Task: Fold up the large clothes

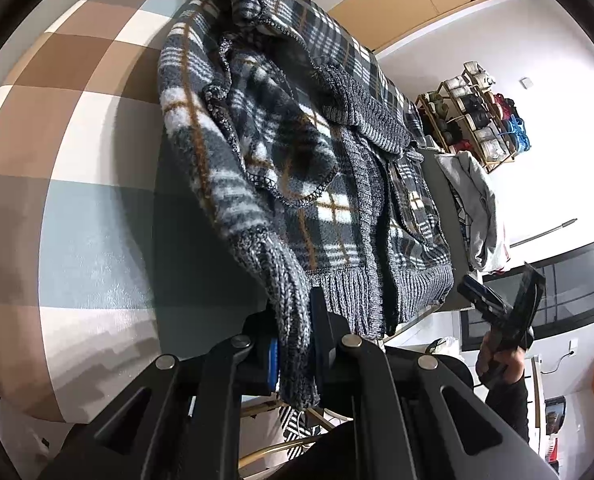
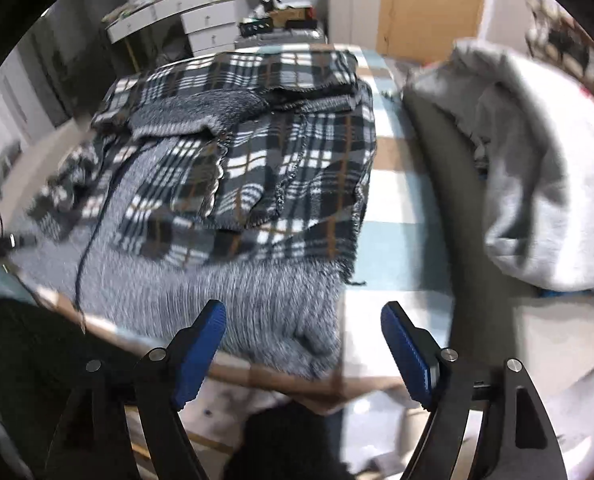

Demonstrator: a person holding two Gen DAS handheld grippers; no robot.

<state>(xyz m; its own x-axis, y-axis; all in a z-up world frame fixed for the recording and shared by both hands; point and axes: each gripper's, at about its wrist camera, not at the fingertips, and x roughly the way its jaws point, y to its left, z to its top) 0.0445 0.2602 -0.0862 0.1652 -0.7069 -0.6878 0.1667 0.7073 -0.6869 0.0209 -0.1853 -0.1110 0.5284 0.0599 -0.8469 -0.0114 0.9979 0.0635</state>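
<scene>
Left wrist view: left gripper fingers pinch the plaid jacket's knit hem; right gripper fingers spread, empty.

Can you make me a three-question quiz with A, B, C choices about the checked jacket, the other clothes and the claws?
1. Where is the grey sweatshirt?
A. on top of the plaid jacket
B. beside the plaid jacket, draped over a dark chair back
C. on the floor

2. What colour are the right claw's pads?
A. blue
B. red
C. yellow

3. What is the left claw doing?
A. hanging open
B. pinching a shoe
C. pinching the jacket's knitted cuff

Answers:
1. B: it lies apart from the plaid jacket, on the chair back.
2. A: the right claw has blue ribbed pads, wide apart and empty.
3. C: the left claw is shut on the grey knitted cuff.
</scene>
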